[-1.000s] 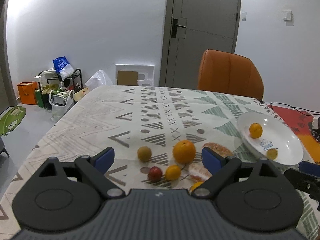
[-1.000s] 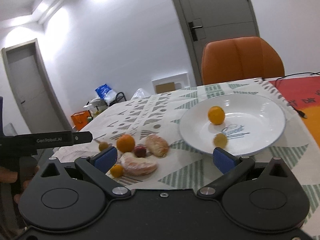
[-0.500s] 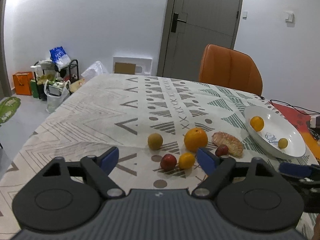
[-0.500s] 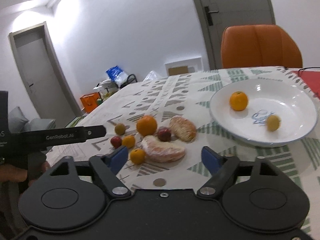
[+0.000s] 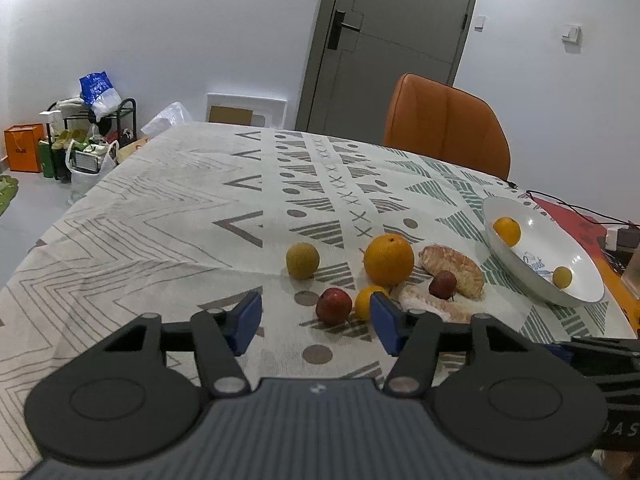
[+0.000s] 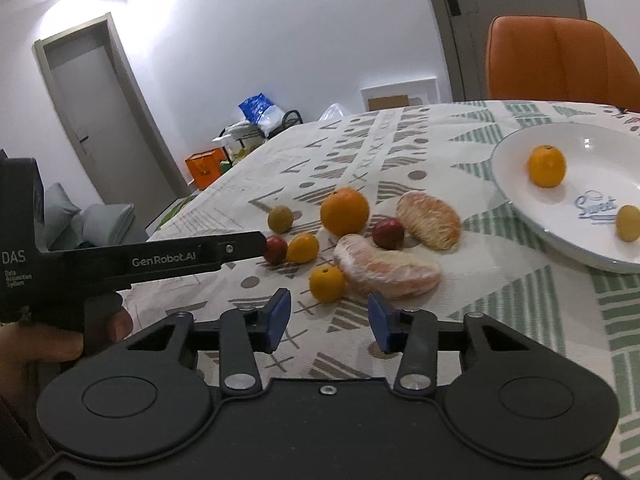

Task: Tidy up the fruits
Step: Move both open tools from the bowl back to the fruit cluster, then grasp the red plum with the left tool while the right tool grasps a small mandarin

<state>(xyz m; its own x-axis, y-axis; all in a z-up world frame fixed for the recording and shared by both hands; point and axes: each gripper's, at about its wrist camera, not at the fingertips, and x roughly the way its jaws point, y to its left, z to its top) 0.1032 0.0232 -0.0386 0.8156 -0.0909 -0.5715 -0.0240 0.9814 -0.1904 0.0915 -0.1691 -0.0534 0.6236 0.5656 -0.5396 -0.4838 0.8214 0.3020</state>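
Loose fruit lies on the patterned tablecloth: a big orange (image 5: pixel 389 260), a red apple (image 5: pixel 334 306), a small orange (image 5: pixel 370 302), a greenish fruit (image 5: pixel 303 261), a dark plum (image 5: pixel 443 284) and two peeled pomelo segments (image 6: pixel 386 266). A white plate (image 5: pixel 516 260) holds an orange (image 5: pixel 507 231) and a yellow fruit (image 5: pixel 562 277). My left gripper (image 5: pixel 316 322) is closing, with the red apple just beyond its tips and nothing between the pads. My right gripper (image 6: pixel 329 320) is closing too, empty, just short of another small orange (image 6: pixel 327 283).
An orange chair (image 5: pixel 444 136) stands at the table's far side. Cables and a red mat (image 5: pixel 580 224) lie beyond the plate. In the right wrist view the left gripper's finger (image 6: pixel 180 258) reaches in from the left, with a hand (image 6: pixel 60 344) on its handle. Bags crowd the floor (image 5: pixel 80 144).
Both grippers' jaws have narrowed. Both have come lower and closer to the fruit pile. The right view has swung left, so the plate now sits at its right edge.
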